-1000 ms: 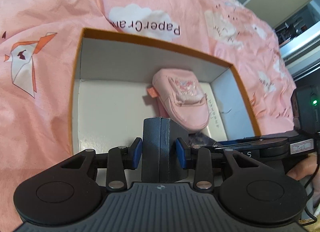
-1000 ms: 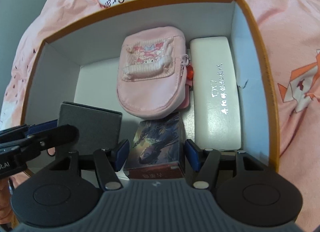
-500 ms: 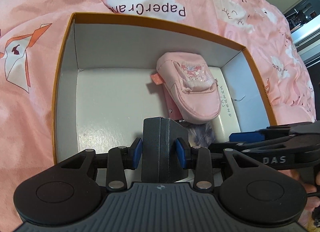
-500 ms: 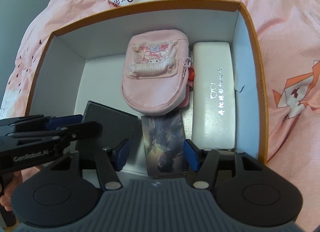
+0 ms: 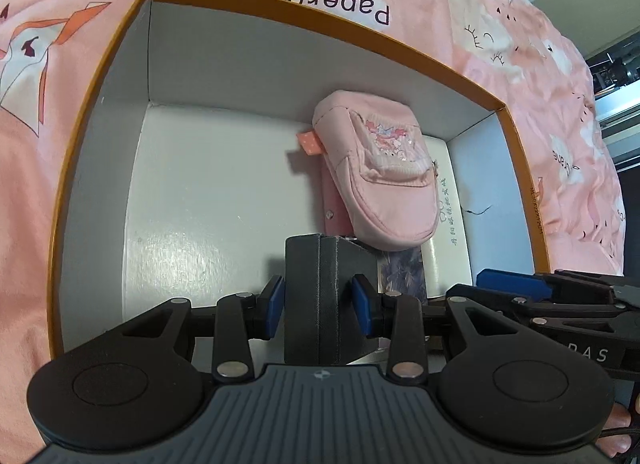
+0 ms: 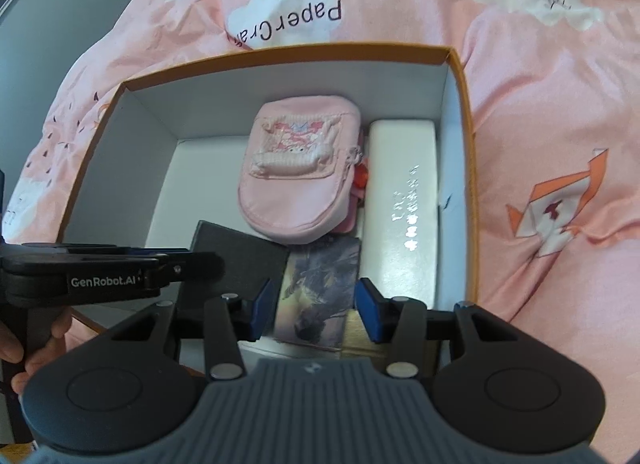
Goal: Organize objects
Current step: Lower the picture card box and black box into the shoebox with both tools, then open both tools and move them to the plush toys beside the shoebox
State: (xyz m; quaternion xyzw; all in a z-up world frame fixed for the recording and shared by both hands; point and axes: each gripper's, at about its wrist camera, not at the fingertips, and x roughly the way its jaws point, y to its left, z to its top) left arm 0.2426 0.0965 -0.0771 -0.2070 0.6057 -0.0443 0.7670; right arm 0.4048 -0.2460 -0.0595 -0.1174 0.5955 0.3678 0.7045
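My left gripper [image 5: 319, 306] is shut on a dark grey box [image 5: 320, 292] and holds it upright low inside the orange-rimmed cardboard box [image 5: 120, 36]. The grey box also shows in the right wrist view [image 6: 236, 252], left of a picture card pack [image 6: 320, 292]. My right gripper [image 6: 310, 310] is open above the card pack, its pads apart from it. A pink pouch [image 6: 296, 180] and a white case [image 6: 404, 208] lie in the box. The pouch [image 5: 380, 180] also shows in the left wrist view.
The cardboard box [image 6: 464, 112] sits on a pink bedsheet [image 6: 540, 84] with cloud and crane prints. The left half of the box floor [image 5: 208, 204] is bare white. The right gripper's body [image 5: 560, 304] is at the box's right edge.
My left gripper has carried the grey box forward and lower into the cardboard box. My right gripper has pulled back and up from the card pack, which now lies in the box.
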